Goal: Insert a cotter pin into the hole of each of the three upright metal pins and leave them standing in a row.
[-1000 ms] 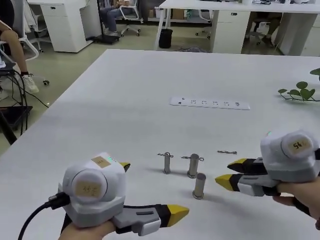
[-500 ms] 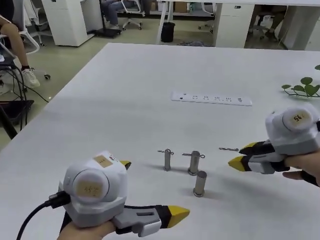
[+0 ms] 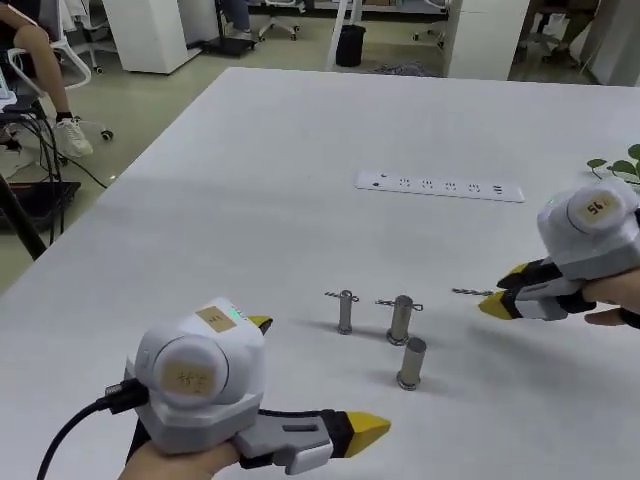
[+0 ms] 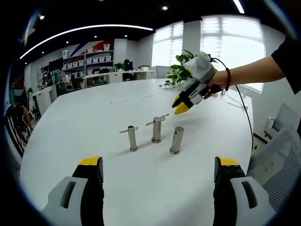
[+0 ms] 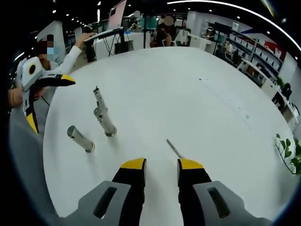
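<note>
Head view: a white workbench (image 3: 250, 200) with three short upright metal pins near its front edge. The left metal pin (image 3: 345, 315) has a cotter pin (image 3: 341, 295) pushed crosswise through its top. The middle metal pin (image 3: 401, 322), just beside it, carries a second cotter pin (image 3: 399, 303) the same way. The bare metal pin (image 3: 411, 363) has no cotter pin in it and stands nearer the person, close in front of the middle one and out of line with the other two.

A loose cotter pin (image 3: 470, 292) lies flat on the workbench to the right of the middle pin. The right gripper (image 3: 504, 290) is held low just beside it, its yellow tips pointing at the pin's end. In the right gripper view the jaws stand slightly parted with nothing between them, and the loose cotter pin (image 5: 173, 147) lies on the table just ahead of the gap.

The left gripper (image 3: 316, 375) is held near the front edge, left of the pins and apart from them. In the left gripper view its jaws are spread wide and empty, with all three pins ahead.

A white power strip (image 3: 440, 187) lies further back, and plant leaves (image 3: 622, 160) show at the right edge.
</note>
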{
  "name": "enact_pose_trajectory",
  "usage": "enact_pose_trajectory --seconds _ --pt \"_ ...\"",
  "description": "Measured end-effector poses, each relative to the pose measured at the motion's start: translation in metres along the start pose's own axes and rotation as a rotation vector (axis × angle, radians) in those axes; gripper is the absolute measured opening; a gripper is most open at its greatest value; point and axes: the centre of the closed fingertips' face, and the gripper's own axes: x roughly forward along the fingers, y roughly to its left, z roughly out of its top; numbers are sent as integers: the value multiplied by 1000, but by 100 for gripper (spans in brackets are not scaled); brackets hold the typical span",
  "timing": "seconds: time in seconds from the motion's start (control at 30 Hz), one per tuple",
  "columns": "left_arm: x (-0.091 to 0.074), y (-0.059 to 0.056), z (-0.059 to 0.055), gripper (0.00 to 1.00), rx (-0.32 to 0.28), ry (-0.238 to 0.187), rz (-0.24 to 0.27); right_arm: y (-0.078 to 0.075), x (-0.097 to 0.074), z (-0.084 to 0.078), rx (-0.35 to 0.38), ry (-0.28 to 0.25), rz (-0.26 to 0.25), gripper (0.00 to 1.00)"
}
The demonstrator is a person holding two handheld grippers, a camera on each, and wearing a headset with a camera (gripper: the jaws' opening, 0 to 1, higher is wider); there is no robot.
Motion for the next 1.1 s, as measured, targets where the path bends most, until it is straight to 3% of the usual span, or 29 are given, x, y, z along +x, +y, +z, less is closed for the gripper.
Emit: enact_pose_trajectory --seconds 0.23,0.67,1.1 --pt "1 0 -2 98 -3 7 -3 -19 16 -1 10 24 22 20" --pt "1 1 -1 97 -16 2 -7 -33 32 -16 3 71 24 15" --pt "1 3 -4 97 -15 16 0 -31 37 -15 12 70 53 7"
